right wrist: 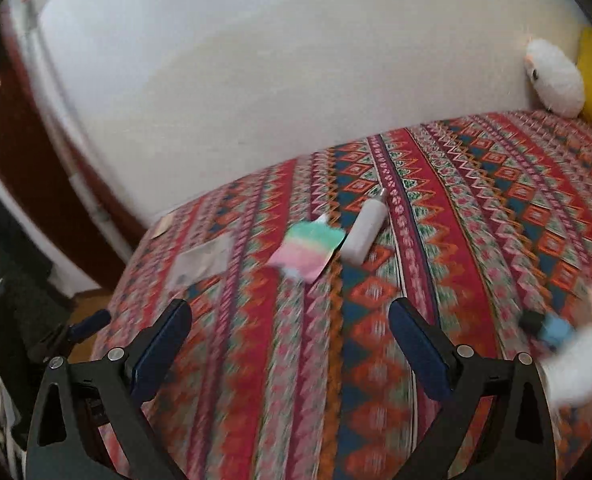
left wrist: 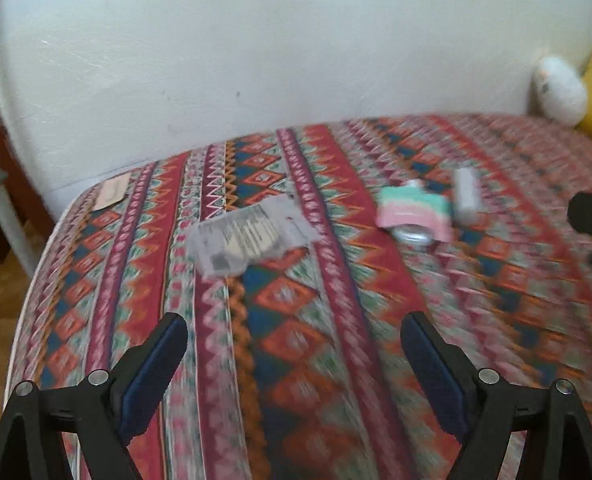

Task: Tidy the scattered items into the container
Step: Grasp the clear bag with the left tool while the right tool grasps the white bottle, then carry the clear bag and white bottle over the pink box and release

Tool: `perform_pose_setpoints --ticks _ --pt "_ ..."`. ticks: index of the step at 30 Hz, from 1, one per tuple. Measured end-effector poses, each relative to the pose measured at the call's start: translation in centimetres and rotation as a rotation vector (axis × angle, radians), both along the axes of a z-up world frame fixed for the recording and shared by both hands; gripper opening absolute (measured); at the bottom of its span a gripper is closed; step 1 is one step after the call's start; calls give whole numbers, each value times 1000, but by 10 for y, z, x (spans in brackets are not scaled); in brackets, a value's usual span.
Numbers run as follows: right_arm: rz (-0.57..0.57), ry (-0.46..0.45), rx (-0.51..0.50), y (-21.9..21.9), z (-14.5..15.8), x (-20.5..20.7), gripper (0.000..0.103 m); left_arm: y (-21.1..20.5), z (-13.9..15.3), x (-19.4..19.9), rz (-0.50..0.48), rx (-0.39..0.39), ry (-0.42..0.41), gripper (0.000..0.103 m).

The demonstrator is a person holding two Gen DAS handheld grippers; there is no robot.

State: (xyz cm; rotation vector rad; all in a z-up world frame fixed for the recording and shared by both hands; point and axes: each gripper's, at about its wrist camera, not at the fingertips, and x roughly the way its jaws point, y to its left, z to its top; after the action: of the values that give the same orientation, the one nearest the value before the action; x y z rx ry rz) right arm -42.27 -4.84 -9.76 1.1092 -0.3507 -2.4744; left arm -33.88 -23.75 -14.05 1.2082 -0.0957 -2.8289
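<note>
Left wrist view: the printed sachet point(left wrist: 251, 236) lies on the patterned bedspread point(left wrist: 316, 340) at about 11 o'clock from the left gripper point(left wrist: 293, 354), the pastel pouch point(left wrist: 416, 210) and white tube point(left wrist: 467, 194) at 1 o'clock. No container shows, so a blind carry could miss it. The picture is smeared; a flat sachet may slip from the fingers. Jaws stand wide apart, holding nothing.

Right wrist view: the pouch point(right wrist: 310, 250) sits at 12 o'clock, touching the tube point(right wrist: 366, 232); grabbing one may knock the other. A small blue object point(right wrist: 552, 328) lies at 3 o'clock. The right gripper point(right wrist: 289, 342) is spread wide, empty.
</note>
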Motion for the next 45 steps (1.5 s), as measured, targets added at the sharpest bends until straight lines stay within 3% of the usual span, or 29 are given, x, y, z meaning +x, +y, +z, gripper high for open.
perform_pose_setpoints --ticks 3,6,7,8,9,10,11,12,13,14,15,16,17,28,33,42,45 --pt "-44 -25 0 -9 -30 -54 100 -14 -25 -52 14 -53 -37 91" --pt "-33 -36 4 -16 -46 -78 100 -29 -54 -101 26 -109 -81 91" --pt "-26 -39 5 -19 -51 -85 100 -33 -60 -110 29 -105 -77 93" --pt "-19 -42 6 -21 -55 -91 102 -37 -66 -119 32 -100 -73 103" --pt "-12 -45 7 -24 -60 -97 103 -41 -72 -129 35 -94 -69 103" --pt "-4 -48 9 -26 -64 -103 102 -47 -73 -137 30 -35 -82 103" --pt "3 -51 10 -29 -69 -110 89 -54 -74 -145 27 25 -95 103" --pt "10 -54 11 -32 -74 -116 47 -64 -74 -149 54 116 -98 100" --pt "17 -57 13 -34 -78 -122 30 -68 -74 -148 74 140 -90 89" --pt "26 -67 5 -33 -80 -122 29 -70 -70 -143 90 150 -70 64" --pt "35 -82 -9 -30 -80 -117 29 -71 -66 -137 87 168 -74 48" --pt "49 -78 -7 -26 -76 -108 29 -71 -63 -131 85 186 -78 9" --pt "66 -56 11 -23 -69 -93 29 -71 -57 -116 96 211 -80 1" --pt "195 15 27 25 2 77 29 -24 1 98 67 330 -5 2" --pt "252 24 28 46 18 163 30 12 36 183 21 323 50 2" --pt "298 29 9 96 27 277 30 91 65 306 -76 325 65 2" --pt "292 44 7 113 36 311 30 106 65 323 -106 330 57 2"
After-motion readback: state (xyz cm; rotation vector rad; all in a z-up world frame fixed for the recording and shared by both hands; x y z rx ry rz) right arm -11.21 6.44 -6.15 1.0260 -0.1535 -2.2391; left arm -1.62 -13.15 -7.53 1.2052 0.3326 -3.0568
